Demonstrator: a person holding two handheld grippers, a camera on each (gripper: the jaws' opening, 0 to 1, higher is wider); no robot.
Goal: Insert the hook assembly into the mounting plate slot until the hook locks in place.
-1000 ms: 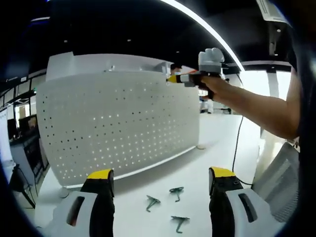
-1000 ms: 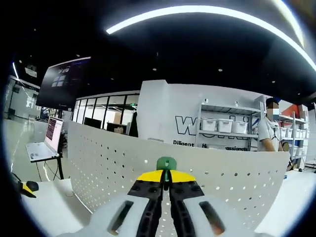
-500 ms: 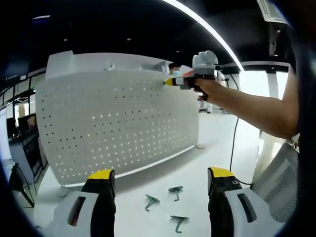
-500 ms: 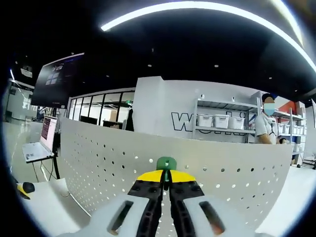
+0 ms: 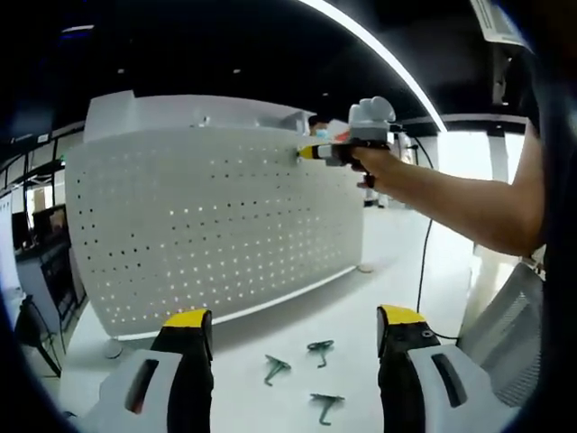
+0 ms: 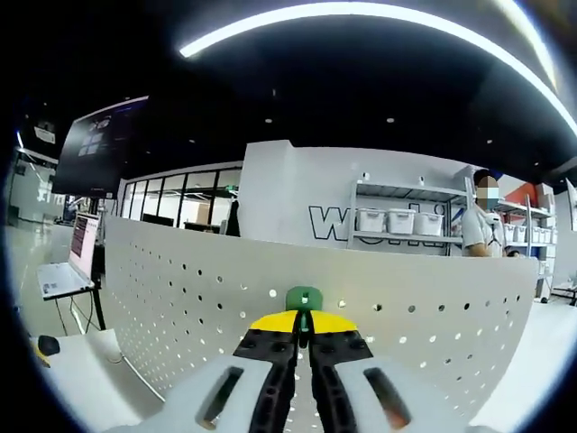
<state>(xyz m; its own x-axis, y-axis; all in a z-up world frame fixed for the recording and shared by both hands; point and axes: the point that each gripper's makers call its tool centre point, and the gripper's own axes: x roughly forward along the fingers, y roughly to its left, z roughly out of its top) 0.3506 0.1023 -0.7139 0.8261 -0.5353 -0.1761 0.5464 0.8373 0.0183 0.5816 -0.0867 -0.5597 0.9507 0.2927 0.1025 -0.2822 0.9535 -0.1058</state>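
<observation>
A long ceiling light strip [image 6: 379, 13] arcs bright above me against a dark ceiling, bent into a curve by the fisheye lens. In my left gripper view the far window area [image 5: 469, 149] is blown out white, and the desk [image 5: 297, 316] shines pale with soft shadow under the perforated panel [image 5: 216, 225]. Light glows through the panel's holes. Straight edges bow toward the rims, and my own fingers [image 6: 270, 361] close up look slightly soft.

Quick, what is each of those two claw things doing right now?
Left gripper: open, holding nothing, above the table.
Right gripper: closed on a green hook, near the top of the white pegboard.
</observation>
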